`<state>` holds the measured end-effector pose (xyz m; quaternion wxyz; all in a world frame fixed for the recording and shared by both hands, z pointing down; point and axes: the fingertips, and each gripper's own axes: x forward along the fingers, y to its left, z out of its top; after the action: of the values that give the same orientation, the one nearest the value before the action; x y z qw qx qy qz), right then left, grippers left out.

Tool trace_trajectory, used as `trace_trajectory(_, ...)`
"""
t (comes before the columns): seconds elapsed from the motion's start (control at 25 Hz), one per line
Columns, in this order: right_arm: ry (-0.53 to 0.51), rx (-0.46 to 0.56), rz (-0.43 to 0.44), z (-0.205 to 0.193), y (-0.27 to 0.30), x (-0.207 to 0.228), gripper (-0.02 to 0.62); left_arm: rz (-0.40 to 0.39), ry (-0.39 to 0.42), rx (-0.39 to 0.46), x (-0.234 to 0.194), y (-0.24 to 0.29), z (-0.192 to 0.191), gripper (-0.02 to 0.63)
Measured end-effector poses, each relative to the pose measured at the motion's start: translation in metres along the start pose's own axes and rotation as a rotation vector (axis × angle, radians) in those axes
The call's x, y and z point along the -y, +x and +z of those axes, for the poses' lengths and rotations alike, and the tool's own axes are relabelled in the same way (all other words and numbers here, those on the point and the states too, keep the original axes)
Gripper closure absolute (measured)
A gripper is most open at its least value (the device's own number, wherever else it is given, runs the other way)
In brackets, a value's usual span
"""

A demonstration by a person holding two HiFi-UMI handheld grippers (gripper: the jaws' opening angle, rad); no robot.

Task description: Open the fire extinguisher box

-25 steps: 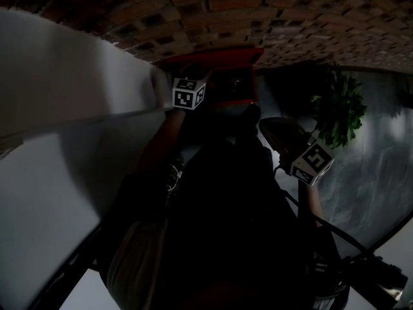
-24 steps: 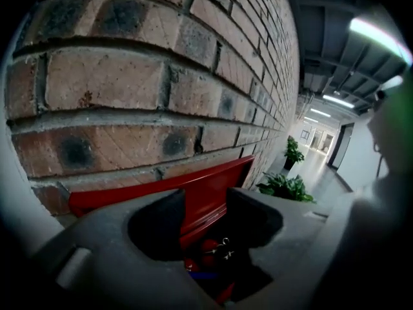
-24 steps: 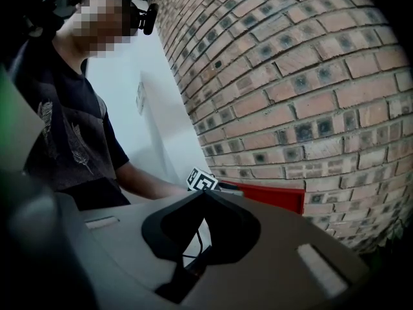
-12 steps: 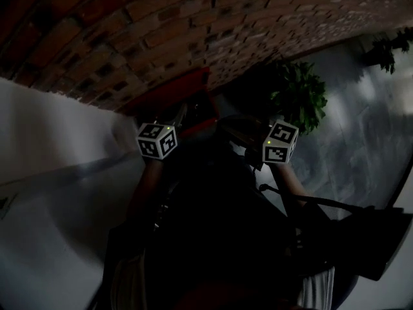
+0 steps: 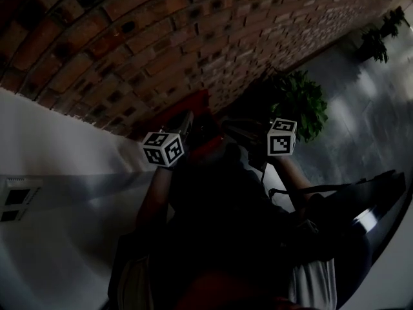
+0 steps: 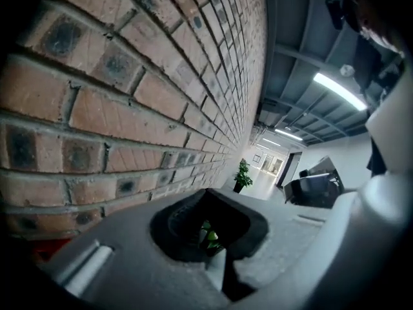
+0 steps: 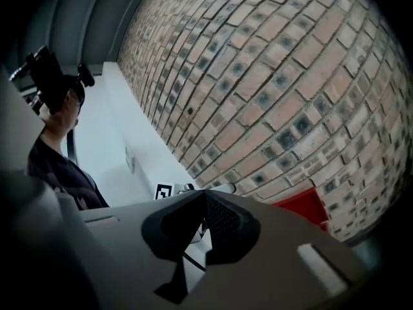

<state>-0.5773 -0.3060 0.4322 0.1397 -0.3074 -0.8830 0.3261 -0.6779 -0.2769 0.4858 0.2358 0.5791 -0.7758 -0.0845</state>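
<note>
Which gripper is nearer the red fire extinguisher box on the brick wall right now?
Left. In the head view the left gripper overlaps the red box at the wall; the right gripper sits off to its right, toward the plant.

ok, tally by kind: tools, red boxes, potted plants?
tools: 2 (left tool, right tool)
red box: 1
potted plants: 2
total: 5
</note>
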Motion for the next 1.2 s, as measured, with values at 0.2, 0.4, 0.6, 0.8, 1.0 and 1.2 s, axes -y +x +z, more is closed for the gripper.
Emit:
trace_trajectory(0.2, 0.037, 0.019, -0.006, 0.001, -0.006, 0.005, 0.595, -0.081, -0.032, 0.005, 0.027, 0.017, 0.014, 0.604)
trace_trajectory(0.4, 0.104, 0.040, -0.001, -0.002, -0.025, 0.013, 0.595, -0.166, -0.070, -0.050, 0.061, 0.041, 0.010, 0.603)
trace_trajectory(0.6, 0.144, 0.052, 0.006, -0.012, -0.060, 0.024, 0.595, -0.190, 0.070, -0.126, 0.110, 0.070, 0.013, 0.603)
trace_trajectory(0.8, 0.128, 0.101, -0.008, -0.018, -0.129, 0.028, 0.595, -0.189, 0.139, -0.172, 0.171, 0.100, -0.004, 0.603)
trace_trajectory(1.0, 0.034, 0.209, -0.038, 0.000, -0.212, 0.020, 0.595, -0.241, 0.257, -0.177, 0.250, 0.131, -0.023, 0.603)
trace_trajectory(1.2, -0.072, 0.273, -0.100, 0.000, -0.268, 0.001, 0.595, -0.305, 0.316, -0.160, 0.316, 0.139, -0.036, 0.603)
